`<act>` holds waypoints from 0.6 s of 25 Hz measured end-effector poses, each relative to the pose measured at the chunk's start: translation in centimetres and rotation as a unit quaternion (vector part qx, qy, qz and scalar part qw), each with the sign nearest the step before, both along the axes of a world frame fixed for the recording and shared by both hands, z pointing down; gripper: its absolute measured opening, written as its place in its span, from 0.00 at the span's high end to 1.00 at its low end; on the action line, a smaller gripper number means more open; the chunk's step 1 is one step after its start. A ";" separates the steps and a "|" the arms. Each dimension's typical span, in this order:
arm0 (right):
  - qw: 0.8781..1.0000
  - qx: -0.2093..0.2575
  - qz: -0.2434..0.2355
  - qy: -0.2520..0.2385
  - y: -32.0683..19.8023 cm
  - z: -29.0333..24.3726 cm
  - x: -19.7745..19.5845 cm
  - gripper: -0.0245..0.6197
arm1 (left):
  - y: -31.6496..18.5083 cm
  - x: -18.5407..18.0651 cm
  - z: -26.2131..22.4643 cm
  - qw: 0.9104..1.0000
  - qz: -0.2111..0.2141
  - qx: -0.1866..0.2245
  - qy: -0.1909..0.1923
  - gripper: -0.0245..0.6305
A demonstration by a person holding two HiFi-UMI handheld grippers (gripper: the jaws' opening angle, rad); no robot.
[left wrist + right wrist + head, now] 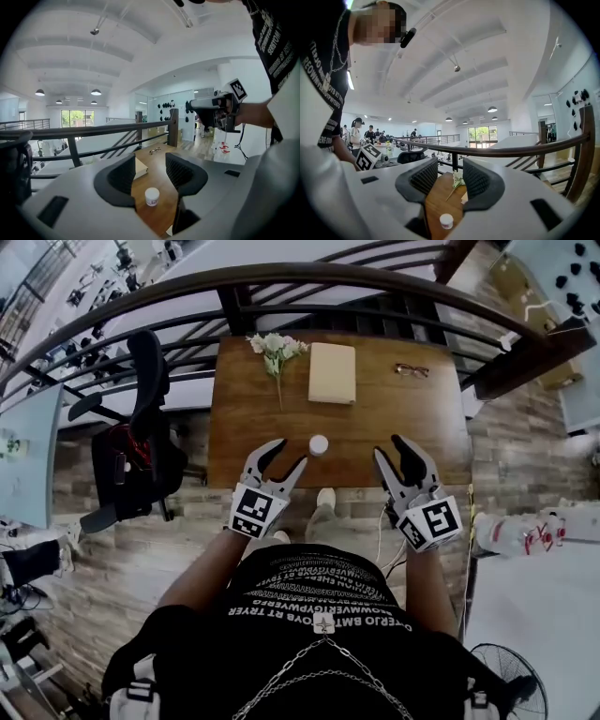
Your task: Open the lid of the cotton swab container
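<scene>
Fingers (pixel 117 183) of the left gripper (pixel 150 172) stand partly apart with nothing held. Through the gap between them the container (pixel 152 196) shows further off on the counter (pixel 161 213), touched by neither pad. Fingers (pixel 419 180) of the right gripper (pixel 449 180) are likewise partly apart and empty. The container (pixel 446 221) shows low in that gap, beyond the tips.

From the head view, the container (pixel 319 444) is a small white round tub. It stands upright near the front edge of the wooden counter (pixel 375 418) with its lid on. The left gripper (pixel 289 454) is just to its left and the right gripper (pixel 389 448) is a little farther off to its right. Both point toward the counter, and neither touches the tub.

Further back on the counter lie a sprig of flowers (pixel 276 351), a beige book (pixel 333 372) beside it, and glasses (pixel 412 370) toward the right corner. All three are well apart from the container. A dark curved railing (pixel 281 282) runs behind the counter, and a black chair (pixel 141 446) stands off its left side. The right gripper view shows the flowers (pixel 457 180) between its fingers, far beyond them. The left gripper view shows the glasses (pixel 154 150) at the counter's far end.
</scene>
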State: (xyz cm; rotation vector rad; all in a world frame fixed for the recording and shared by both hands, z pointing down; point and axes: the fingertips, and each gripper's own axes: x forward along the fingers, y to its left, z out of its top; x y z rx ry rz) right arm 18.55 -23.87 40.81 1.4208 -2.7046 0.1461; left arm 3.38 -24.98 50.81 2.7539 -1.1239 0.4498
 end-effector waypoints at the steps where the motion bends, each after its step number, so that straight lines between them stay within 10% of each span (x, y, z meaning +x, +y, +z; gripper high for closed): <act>1: 1.000 -0.002 -0.003 0.002 -0.3 0.2 0.2 0.73 | -0.2 0.2 0.9 1.000 -0.003 -0.006 -0.002 0.65; 15: 1.000 -0.006 0.014 0.004 -2.6 0.7 4.7 0.73 | -2.7 3.0 13.3 0.997 -0.013 -0.056 -0.043 0.60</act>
